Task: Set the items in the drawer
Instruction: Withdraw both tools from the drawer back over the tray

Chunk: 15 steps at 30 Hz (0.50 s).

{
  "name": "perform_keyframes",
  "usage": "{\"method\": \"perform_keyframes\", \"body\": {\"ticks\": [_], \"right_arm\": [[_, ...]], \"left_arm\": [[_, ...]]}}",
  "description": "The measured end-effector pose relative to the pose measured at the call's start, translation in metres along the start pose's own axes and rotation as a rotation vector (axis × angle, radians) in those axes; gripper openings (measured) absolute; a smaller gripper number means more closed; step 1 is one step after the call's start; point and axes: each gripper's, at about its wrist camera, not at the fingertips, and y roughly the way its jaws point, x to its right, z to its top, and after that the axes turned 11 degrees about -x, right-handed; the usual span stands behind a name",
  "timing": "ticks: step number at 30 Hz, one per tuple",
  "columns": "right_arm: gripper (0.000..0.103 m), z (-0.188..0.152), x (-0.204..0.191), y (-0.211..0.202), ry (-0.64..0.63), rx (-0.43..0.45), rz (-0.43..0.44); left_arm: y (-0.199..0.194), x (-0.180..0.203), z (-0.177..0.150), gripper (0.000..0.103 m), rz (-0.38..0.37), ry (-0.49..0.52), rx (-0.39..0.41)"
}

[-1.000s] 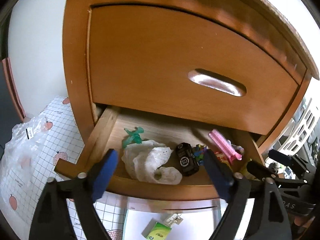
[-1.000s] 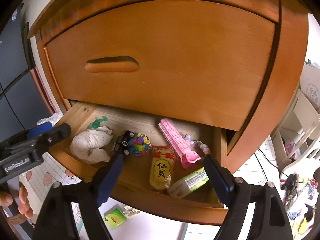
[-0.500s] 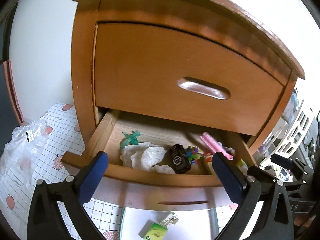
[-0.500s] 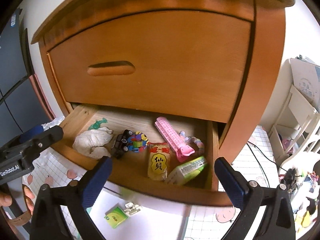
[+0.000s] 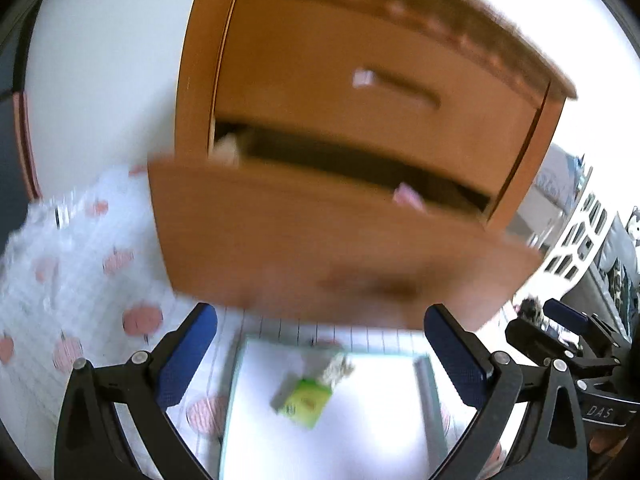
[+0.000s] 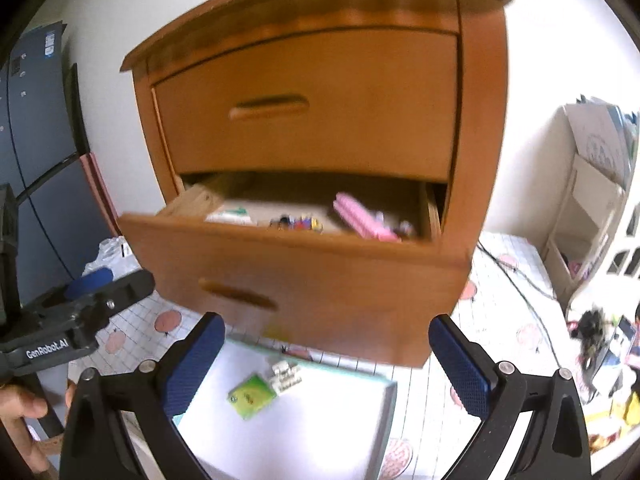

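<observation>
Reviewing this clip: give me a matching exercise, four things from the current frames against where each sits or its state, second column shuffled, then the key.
Column 1
1. pink ribbed hair clip
2. small green packet
3. upper wooden drawer
4. right gripper

Column 2
A. shut, flush with the cabinet
B. on the white tray on the floor
C. jaws wide, nothing between them
D. inside the open lower wooden drawer

Pairs: 1-D, 2-B, 3-A, 4-C

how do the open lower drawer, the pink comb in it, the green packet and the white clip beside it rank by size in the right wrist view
Largest to smallest as they look:
1. lower drawer
2. pink comb
3. green packet
4. white clip

The comb lies farther from the camera than the packet and is blurred, so those two are unsure.
</observation>
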Motion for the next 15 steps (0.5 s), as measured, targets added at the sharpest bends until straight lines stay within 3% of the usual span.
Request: {"method": "perform_keyframes", "body": {"ticks": [9,15], "right_arm": [[0.103,-0.051,0.002,0.074,0.059,-0.181,0.016],[0.103,-0.074,0.005,0.125,0.071,-0.293,0.025]], "left_arm": [[0.079,-0.02,-0.053,0.103,0.064,-0.033,-0.241],[0.119,-0.025,-0.071,0.102,0.086,-0.023,-0.328]]}}
